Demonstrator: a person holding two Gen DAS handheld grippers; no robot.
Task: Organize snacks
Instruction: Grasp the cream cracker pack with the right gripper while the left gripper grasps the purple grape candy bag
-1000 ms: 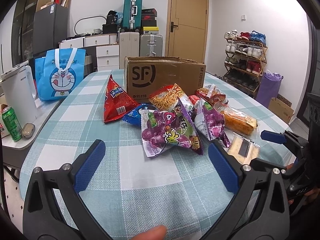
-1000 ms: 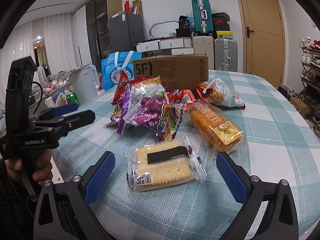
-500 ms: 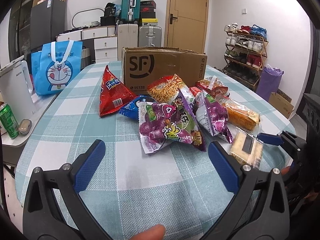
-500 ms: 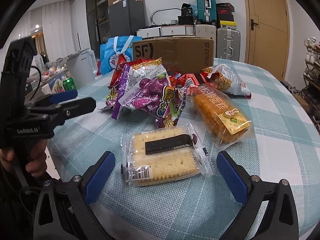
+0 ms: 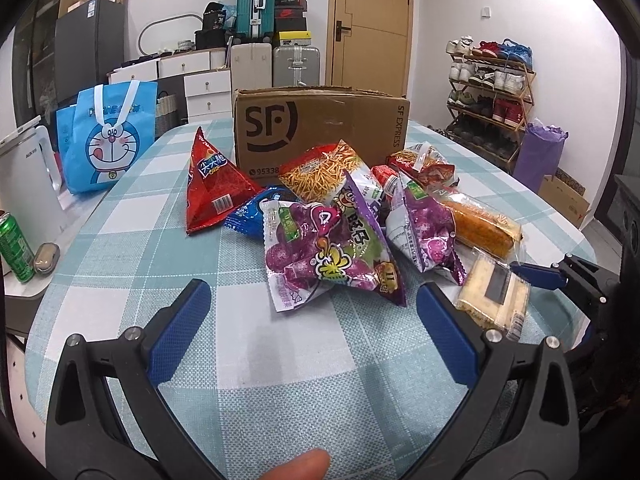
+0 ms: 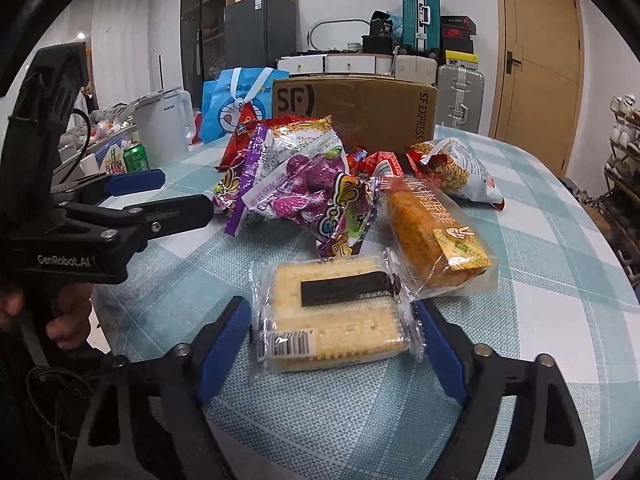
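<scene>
A heap of snack bags lies on the checked tablecloth in front of the SF cardboard box (image 5: 320,128) (image 6: 360,108). A clear cracker pack (image 6: 332,316) (image 5: 494,292) lies nearest, between the blue pads of my right gripper (image 6: 329,308). Its jaws are closing and the pads reach only the wrapper's side edges. Beside the pack lies an orange cake roll (image 6: 432,240). My left gripper (image 5: 312,289) (image 6: 160,194) stands open over bare cloth, just short of a purple candy bag (image 5: 332,256). A red triangular chip bag (image 5: 212,184) sits at the left of the heap.
A blue cartoon tote (image 5: 104,140), a white kettle (image 6: 160,124) and a green can (image 5: 14,246) stand on the left. The round table's edge (image 5: 580,236) curves close on the right, with a shoe rack (image 5: 492,96) beyond. A fingertip (image 5: 304,464) shows at the bottom.
The right gripper's jaws have drawn in from wide apart to the sides of the cracker pack. The left gripper stays open and has barely shifted.
</scene>
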